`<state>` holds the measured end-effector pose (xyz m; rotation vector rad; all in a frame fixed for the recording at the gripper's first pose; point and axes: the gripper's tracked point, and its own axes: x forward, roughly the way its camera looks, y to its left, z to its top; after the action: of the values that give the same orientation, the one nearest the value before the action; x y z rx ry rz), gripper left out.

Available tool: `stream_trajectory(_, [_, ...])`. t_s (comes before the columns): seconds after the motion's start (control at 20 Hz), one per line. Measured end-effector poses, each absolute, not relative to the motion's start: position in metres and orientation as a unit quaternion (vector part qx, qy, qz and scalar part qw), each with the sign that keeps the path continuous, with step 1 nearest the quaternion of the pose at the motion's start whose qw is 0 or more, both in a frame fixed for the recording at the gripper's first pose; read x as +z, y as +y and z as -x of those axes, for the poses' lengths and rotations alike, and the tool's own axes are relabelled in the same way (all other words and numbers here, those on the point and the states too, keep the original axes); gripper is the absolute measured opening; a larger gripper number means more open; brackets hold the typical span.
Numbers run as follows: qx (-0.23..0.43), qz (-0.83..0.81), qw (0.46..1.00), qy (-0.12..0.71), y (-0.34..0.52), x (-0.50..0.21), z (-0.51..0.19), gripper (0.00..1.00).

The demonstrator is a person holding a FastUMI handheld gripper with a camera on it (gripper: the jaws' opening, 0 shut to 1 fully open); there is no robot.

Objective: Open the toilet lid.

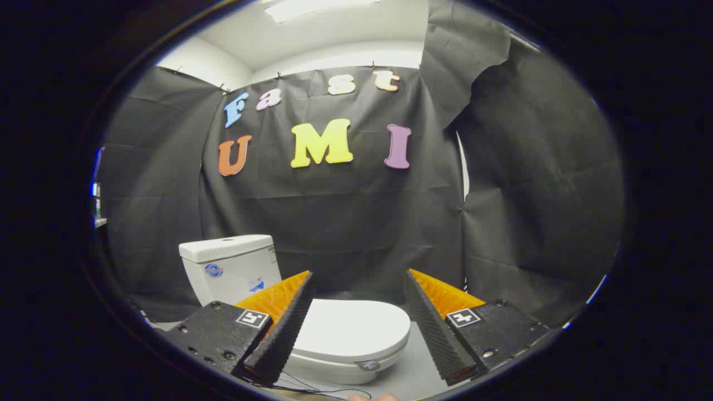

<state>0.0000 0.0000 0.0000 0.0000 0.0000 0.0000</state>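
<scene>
A white toilet stands just ahead of my fingers, with its tank (229, 267) at the back left. Its lid (351, 328) lies flat and closed over the bowl, the front edge pointing toward the right finger. My gripper (359, 278) hovers above the lid, open, with nothing between its fingers. The left finger (287, 328) covers the lid's left part; the right finger (431, 328) stands past the lid's right end. Neither finger touches the toilet.
A grey floor (409, 373) runs around the toilet's base. Black cloth walls (345, 234) close in behind and to the right of the toilet. A thin dark cable (312, 387) lies below the bowl's front.
</scene>
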Motion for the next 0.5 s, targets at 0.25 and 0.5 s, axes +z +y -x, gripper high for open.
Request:
stream_trajectory(0.25, [-0.001, 0.003, 1.000, 0.003, 0.0004, -0.0026, -0.0017, 1.00])
stream_trajectory(0.5, [-0.001, 0.012, 1.000, -0.002, 0.0010, -0.0015, -0.0015, 1.00])
